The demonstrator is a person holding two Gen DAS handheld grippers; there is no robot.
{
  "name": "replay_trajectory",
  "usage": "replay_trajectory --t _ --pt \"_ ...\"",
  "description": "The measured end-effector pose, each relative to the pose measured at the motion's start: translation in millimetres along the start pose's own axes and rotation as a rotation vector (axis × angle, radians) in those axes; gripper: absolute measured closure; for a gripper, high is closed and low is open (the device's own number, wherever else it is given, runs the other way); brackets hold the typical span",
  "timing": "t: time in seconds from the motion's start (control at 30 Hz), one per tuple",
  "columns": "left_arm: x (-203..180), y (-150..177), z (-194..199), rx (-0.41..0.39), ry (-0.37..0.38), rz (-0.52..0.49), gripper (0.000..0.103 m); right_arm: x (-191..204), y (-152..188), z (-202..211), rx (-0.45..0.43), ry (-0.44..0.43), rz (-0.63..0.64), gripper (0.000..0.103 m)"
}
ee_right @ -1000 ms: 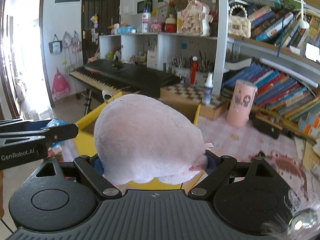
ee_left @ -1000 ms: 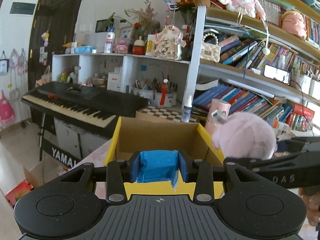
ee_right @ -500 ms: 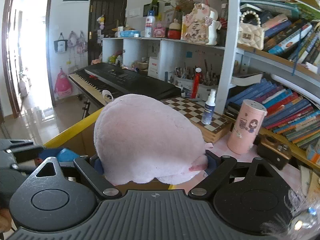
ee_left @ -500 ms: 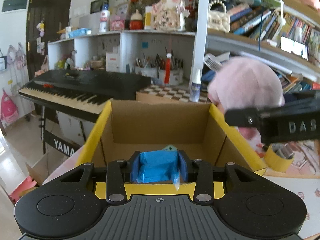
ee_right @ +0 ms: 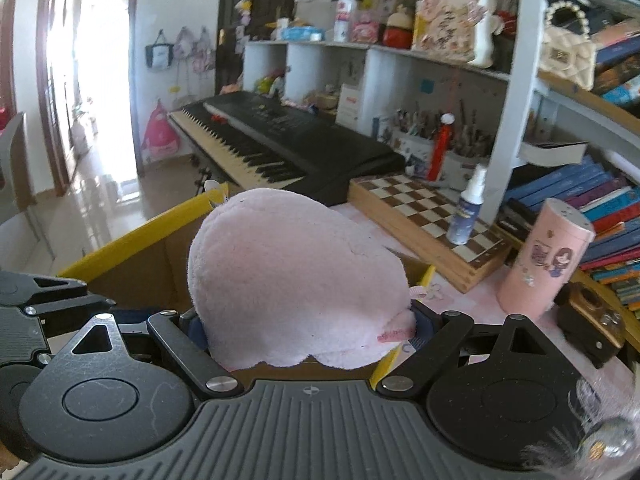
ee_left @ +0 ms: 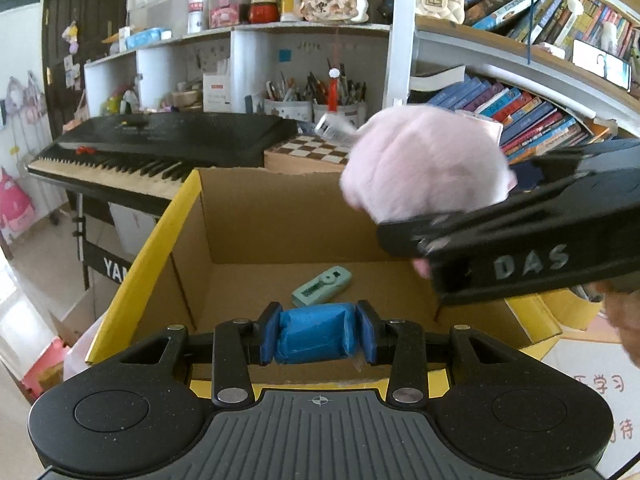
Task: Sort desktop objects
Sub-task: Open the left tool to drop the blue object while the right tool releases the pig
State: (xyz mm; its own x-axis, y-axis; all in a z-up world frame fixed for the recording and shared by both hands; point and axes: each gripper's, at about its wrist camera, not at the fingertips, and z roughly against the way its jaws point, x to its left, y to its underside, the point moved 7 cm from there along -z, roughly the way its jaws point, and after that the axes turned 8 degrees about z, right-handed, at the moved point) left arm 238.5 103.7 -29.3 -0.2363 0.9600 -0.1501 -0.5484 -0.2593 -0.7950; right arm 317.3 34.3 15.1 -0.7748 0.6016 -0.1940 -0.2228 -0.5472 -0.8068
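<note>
One cardboard box, one pink plush toy, one blue packet and one green stapler-like item are counted; two grippers are seen.

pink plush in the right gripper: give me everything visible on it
The pink plush is a rounded, fuzzy, soft-looking lump with a small sewn tag at its lower right edge. The right gripper is shut on it, jaws wide apart, pads on its sides. It hangs over the open cardboard box, touching nothing else visible.

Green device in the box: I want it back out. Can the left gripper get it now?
Probably not: the left gripper is shut on a blue packet, though the green device lies uncovered below.
</note>
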Motion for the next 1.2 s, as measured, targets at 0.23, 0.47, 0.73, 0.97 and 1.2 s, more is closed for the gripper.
replay_trajectory --t 0.23,0.47,0.73,0.97,1.2 --pt "-1.0 -0.5 -3.5 0.019 -0.014 0.003 0.061 10.1 1.1 -25.7 0.065 -0.069 0.074 0.014" --pt "-3.9 1.2 0.2 0.028 -0.021 0.005 0.052 17.6 4.9 -49.7 0.142 -0.134 0.134 0.013" --pt "-7.2 3.0 12.6 -0.020 -0.033 0.006 0.025 20.6 9.8 -67.9 0.227 -0.198 0.185 0.013" --pt "-6.7 2.3 18.8 -0.035 -0.037 0.001 0.021 20.8 10.5 -70.3 0.247 -0.216 0.182 0.009" --pt "-4.3 1.5 27.8 -0.055 -0.038 0.004 0.017 17.2 9.3 -62.4 0.231 -0.183 0.161 0.006"
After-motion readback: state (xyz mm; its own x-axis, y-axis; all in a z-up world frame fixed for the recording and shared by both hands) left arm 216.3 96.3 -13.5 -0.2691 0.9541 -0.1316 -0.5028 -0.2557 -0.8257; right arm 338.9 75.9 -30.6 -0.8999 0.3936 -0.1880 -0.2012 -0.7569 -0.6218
